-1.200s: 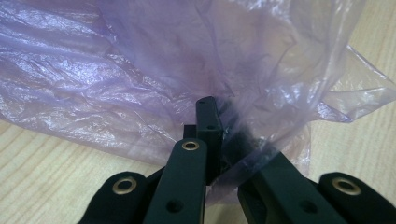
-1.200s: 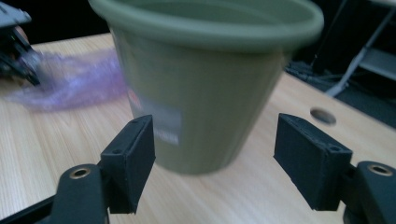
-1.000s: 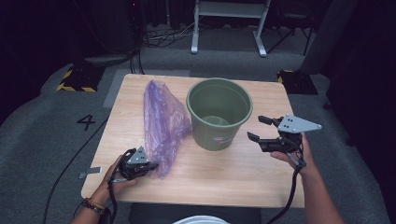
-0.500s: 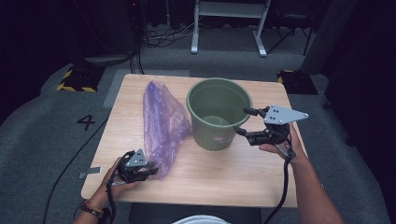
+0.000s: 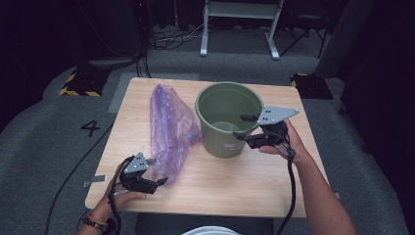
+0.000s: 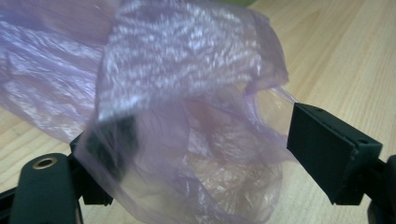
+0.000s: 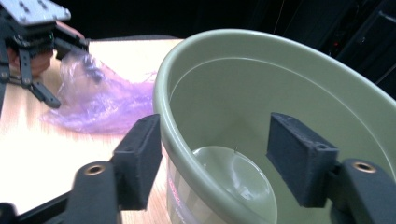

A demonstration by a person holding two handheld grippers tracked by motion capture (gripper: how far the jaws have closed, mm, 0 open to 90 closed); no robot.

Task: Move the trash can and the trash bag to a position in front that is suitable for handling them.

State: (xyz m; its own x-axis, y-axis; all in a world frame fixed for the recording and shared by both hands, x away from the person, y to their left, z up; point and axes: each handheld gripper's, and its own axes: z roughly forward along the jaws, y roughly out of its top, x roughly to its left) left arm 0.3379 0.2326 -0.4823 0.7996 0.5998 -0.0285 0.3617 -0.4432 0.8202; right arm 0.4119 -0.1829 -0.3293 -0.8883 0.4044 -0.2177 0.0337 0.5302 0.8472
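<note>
A crumpled purple plastic bag [image 5: 169,122] lies along the left half of the wooden table [image 5: 235,186], beside an upright green bucket [image 5: 220,142]. My left gripper [image 5: 159,170] sits at the bag's near end. Its jaws have just been opening and stand open. In the left gripper view [image 6: 210,154] the bag [image 6: 187,93] hangs loose between them, draped over the left jaw and apart from the right one. My right gripper [image 5: 240,126] is at the bucket's right rim, and its jaws have been closing. In its own view [image 7: 219,158] one jaw is outside the rim [image 7: 280,51], the other inside, without pinching it.
The bucket holds nothing but a pale round bottom [image 7: 233,182]. A white round object [image 5: 210,230] pokes in at the near table edge. A white metal frame [image 5: 240,29] and cables stand on the floor behind the table. A "4" [image 5: 91,128] marks the floor left.
My right gripper has travelled left from beside the bucket to its rim and now straddles it. My left gripper's jaws have opened off the bag's end; the hand stayed put.
</note>
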